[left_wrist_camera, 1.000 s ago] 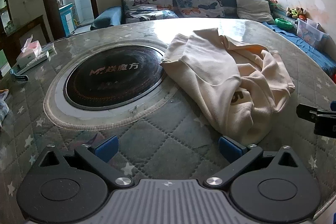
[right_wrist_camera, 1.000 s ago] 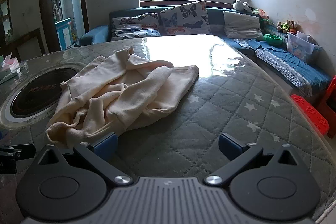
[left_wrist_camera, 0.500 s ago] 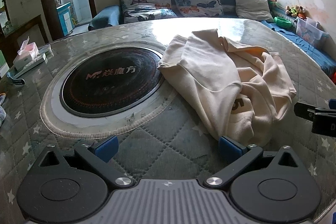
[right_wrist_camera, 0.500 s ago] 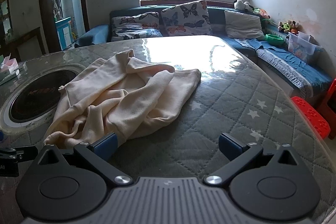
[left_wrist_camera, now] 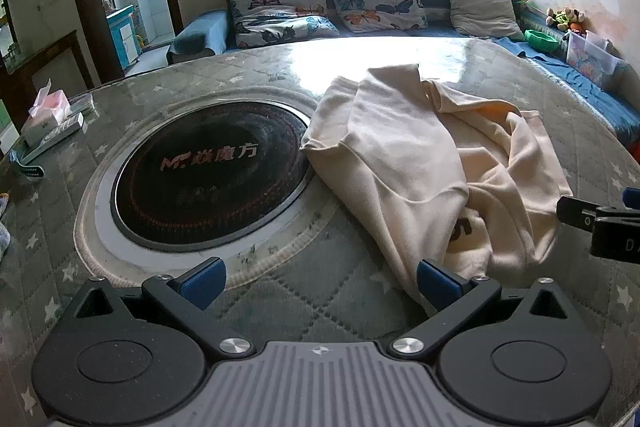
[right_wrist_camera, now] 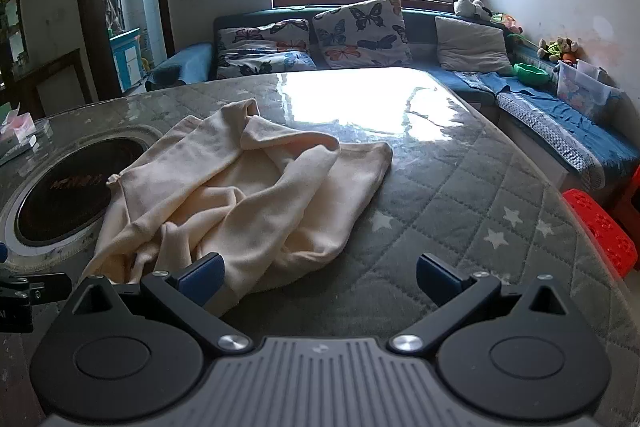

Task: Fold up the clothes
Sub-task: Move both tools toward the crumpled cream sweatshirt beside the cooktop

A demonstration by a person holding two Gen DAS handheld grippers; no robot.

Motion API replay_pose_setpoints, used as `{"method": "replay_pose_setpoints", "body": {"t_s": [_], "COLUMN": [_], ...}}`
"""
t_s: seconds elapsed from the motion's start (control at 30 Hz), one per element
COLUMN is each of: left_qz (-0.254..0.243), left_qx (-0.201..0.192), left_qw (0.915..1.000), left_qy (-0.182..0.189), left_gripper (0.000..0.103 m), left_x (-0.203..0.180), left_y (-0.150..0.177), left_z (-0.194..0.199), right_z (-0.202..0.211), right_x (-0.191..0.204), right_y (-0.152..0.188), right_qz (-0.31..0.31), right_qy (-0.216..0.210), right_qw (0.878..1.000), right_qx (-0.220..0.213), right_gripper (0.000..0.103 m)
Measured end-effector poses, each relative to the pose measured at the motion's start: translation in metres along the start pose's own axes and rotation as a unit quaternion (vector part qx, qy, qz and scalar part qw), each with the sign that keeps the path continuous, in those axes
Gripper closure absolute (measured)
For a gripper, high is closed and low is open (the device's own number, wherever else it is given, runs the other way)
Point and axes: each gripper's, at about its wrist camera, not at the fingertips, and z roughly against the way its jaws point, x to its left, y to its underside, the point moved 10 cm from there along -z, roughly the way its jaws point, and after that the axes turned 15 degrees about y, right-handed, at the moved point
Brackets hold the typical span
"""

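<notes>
A crumpled cream sweatshirt [left_wrist_camera: 432, 163] lies on the quilted grey table cover, right of the round black hotplate; it also shows in the right wrist view [right_wrist_camera: 248, 195]. My left gripper [left_wrist_camera: 320, 281] is open and empty, its right fingertip at the garment's near edge. My right gripper [right_wrist_camera: 320, 277] is open and empty, its left fingertip over the garment's near hem. The right gripper's side shows at the right edge of the left wrist view [left_wrist_camera: 600, 223].
A round black hotplate [left_wrist_camera: 208, 179] is set into the table [right_wrist_camera: 480, 211]. A tissue box [left_wrist_camera: 44, 115] and a remote sit at the far left. A sofa with butterfly pillows [right_wrist_camera: 360, 31] lies behind. A red stool [right_wrist_camera: 600, 231] stands right of the table.
Both grippers have moved slightly forward toward the sweatshirt. The garment has not moved.
</notes>
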Motion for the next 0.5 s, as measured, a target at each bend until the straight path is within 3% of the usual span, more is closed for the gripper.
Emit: {"method": "replay_pose_setpoints", "body": {"t_s": [0.5], "left_qz": [-0.011], "left_qx": [0.005], "left_qw": [0.9999], "left_qy": [0.001], "left_gripper": [0.000], "left_x": [-0.004], "left_y": [-0.019], "left_z": [-0.013], "right_z": [-0.016], "right_x": [-0.006], "right_y": [-0.023], "right_qz": [0.014], "right_qy": [0.004], "right_qw": [1.000], "right_qx": [-0.005], "right_gripper": [0.000]}}
